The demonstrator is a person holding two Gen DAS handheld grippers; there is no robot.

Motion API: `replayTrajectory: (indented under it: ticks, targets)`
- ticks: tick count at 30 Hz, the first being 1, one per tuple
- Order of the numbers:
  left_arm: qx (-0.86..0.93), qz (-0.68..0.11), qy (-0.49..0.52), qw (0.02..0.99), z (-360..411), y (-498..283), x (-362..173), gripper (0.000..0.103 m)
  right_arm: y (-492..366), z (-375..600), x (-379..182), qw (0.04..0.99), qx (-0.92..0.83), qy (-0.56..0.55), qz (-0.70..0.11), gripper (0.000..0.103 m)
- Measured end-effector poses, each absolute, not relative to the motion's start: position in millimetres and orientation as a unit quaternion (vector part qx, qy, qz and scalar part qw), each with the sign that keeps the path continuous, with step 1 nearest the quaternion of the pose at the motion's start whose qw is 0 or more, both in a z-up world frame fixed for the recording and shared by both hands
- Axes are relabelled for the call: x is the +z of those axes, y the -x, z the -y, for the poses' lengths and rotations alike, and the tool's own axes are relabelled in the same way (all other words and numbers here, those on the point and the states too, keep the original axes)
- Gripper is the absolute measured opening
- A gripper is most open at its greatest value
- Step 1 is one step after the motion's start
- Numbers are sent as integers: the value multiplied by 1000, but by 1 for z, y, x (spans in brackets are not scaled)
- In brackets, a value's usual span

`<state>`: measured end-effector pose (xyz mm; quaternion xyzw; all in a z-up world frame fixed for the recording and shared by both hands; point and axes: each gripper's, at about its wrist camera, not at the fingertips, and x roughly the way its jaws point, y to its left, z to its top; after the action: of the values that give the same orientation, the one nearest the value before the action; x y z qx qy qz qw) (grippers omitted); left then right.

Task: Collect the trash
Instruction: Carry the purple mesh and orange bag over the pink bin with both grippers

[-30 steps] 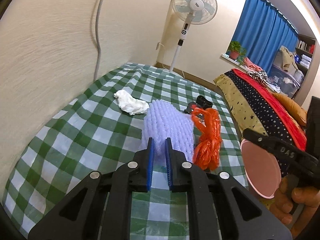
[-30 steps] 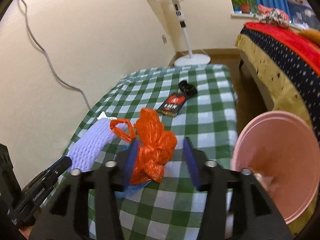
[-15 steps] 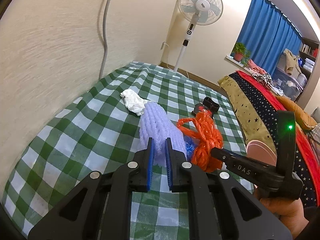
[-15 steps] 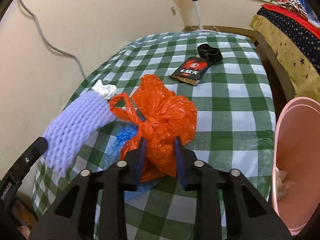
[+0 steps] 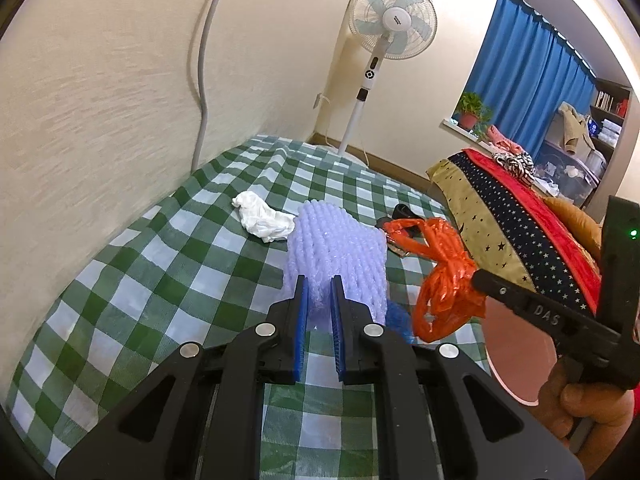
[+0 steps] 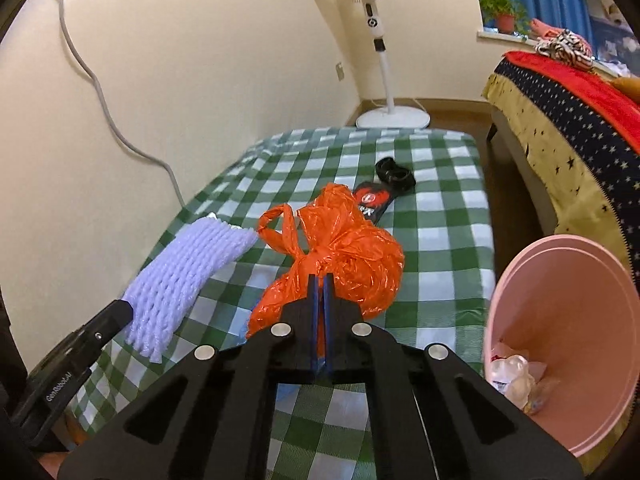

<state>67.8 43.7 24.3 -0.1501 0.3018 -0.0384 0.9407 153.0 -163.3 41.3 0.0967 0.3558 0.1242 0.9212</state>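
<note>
Our left claw point(image 5: 318, 300) is clenched on the near end of the lilac foam fruit net point(image 5: 340, 256), lifting it off the green-checked worktop point(image 5: 120, 280) for carrying. A crumpled white tissue point(image 5: 262, 220) waits behind it. Our right claw point(image 6: 320, 288) has just been closing and now pinches a fold of the orange plastic bag point(image 6: 344, 256), which looks lifted clear. The pink bin point(image 6: 568, 320), already holding scraps, stands just right of the worktop's edge, ready to receive both.
</note>
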Motion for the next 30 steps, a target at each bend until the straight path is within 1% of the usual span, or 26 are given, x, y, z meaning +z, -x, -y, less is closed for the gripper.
replayTrajectory:
  ticks: [7,17,24,30]
  targets:
    - [-50,-290,147,944,-38,-56,36,11,-133,170,84,936,114,-74,-324,2]
    - [-69,-276,136,949,-25,-52,45,11,-110,194,126,948,95,-73,-294,2]
    - [-89,-271,128,950,-6,-50,50,11,-104,214,135,957,62,-67,-277,2]
    - [-110,-268,113,951,17,-49,51,11,-94,247,126,960,30,-76,-267,2]
